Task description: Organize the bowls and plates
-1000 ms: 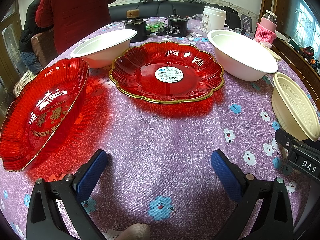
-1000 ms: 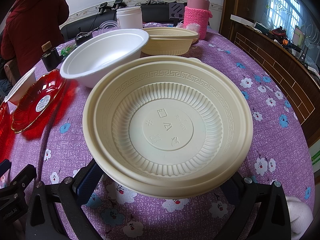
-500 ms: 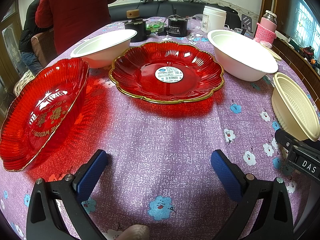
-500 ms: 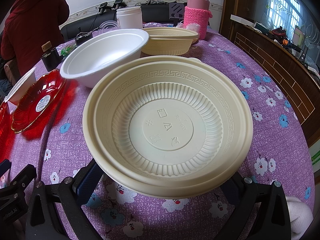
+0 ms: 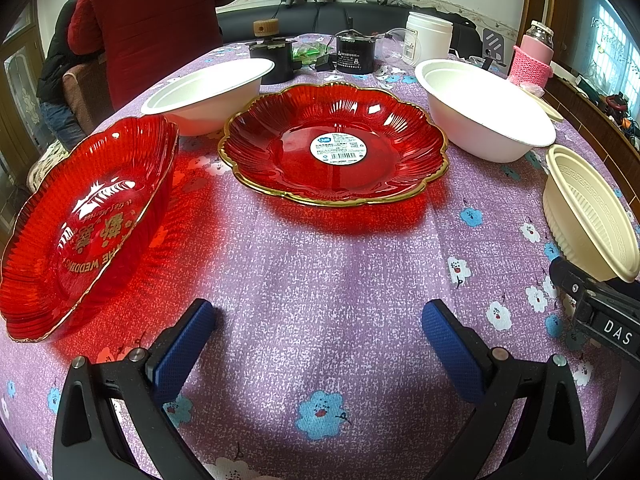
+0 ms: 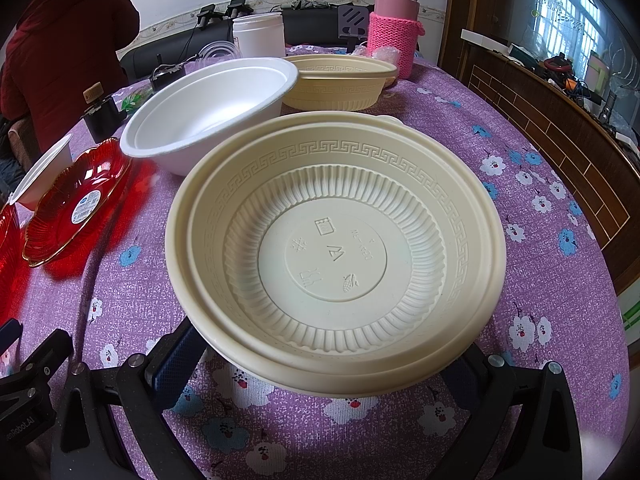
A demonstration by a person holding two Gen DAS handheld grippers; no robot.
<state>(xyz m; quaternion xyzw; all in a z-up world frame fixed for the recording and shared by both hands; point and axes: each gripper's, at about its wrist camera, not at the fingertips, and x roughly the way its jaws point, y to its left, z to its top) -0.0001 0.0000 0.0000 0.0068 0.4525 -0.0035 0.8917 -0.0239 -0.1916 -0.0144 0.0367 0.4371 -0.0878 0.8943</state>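
- Sitting straight ahead of the right gripper [image 6: 326, 360], the near cream bowl [image 6: 336, 252] fills the middle of the right wrist view, upright on the purple flowered tablecloth [image 6: 532, 184].
- The bowl's near rim overhangs both blue pads of that gripper, so the jaws stand wide apart, one at each side under the rim; whether either pad touches the wall cannot be told, and nothing is clamped yet.
- The bowl is round, so no long axis matters; the relation that counts is rim over pads, bowl between the jaws.
- The left gripper [image 5: 318, 344] is spread wide and holds nothing, with only bare cloth between its fingers.
- From the left wrist view the same cream bowl [image 5: 588, 216] lies far off to the right edge, so the right hand is judged much the nearer for it.
- A second cream bowl [image 6: 340, 82] stands further back on the same line, just behind the big white bowl [image 6: 212, 108], with a pink-sleeved flask [image 6: 394, 24] beyond it.
- Ahead of the left gripper lies the flower-edged red plate [image 5: 334, 144]; a second red plate [image 5: 86, 224] sits tilted to its left, and another white bowl [image 5: 208, 94] stands behind between them.
- Judged from this, nothing is stacked so far, and the likely next step is closing on the near bowl and carrying it forward to its cream twin.
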